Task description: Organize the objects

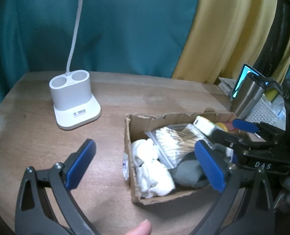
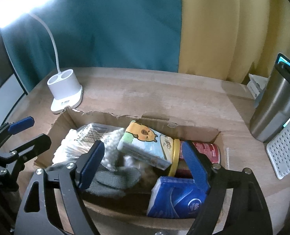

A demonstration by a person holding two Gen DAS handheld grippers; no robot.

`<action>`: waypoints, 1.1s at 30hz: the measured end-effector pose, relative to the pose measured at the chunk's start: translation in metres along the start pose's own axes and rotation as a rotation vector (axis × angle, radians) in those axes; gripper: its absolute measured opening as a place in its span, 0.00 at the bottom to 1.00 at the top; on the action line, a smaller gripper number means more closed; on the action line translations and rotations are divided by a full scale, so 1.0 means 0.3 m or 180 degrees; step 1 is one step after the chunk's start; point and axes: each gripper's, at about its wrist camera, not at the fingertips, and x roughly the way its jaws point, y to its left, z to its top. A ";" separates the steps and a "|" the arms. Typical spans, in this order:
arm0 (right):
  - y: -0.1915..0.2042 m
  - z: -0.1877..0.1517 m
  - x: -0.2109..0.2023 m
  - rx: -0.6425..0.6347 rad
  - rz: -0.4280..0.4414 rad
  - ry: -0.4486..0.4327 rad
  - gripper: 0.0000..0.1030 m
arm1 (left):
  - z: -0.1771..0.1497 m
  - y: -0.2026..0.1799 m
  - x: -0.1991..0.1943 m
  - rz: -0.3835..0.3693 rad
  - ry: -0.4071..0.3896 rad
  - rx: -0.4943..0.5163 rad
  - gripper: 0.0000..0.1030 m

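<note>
While both gape empty, left tongs [image 1: 145,164], right tongs [image 2: 143,162] — above cardboard box [image 2: 70,117].

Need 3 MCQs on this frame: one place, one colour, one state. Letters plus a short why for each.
1. Where does the white lamp base stand?
A. inside the cardboard box
B. on the table, beyond the box's far left corner
C. on the steel tumbler

2. What colour are the pads on the tongs?
A. red
B. green
C. blue

3. How do the right tongs stand?
A. open over the cardboard box, holding nothing
B. shut on the tissue pack
C. shut on the lamp base

Answers:
1. B: the base sits on the bare wooden table, outside the box's torn rim.
2. C: blue strips line the fingers in both wrist views.
3. A: the fingers are spread wide above the cartoon tissue pack, with nothing gripped between them.
</note>
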 end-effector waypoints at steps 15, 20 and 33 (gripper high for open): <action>-0.012 -0.055 -0.122 -0.0015 -0.0011 -0.0095 0.82 | -0.022 -0.055 -0.096 -0.0027 -0.0096 0.0060 0.99; -0.018 -0.075 -0.165 0.0004 -0.0027 -0.0161 0.82 | -0.029 -0.082 -0.129 -0.0019 -0.0134 0.0094 0.99; -0.021 -0.148 -0.241 -0.0003 -0.0030 -0.0209 0.82 | -0.093 -0.136 -0.193 0.0008 -0.0123 0.0108 0.99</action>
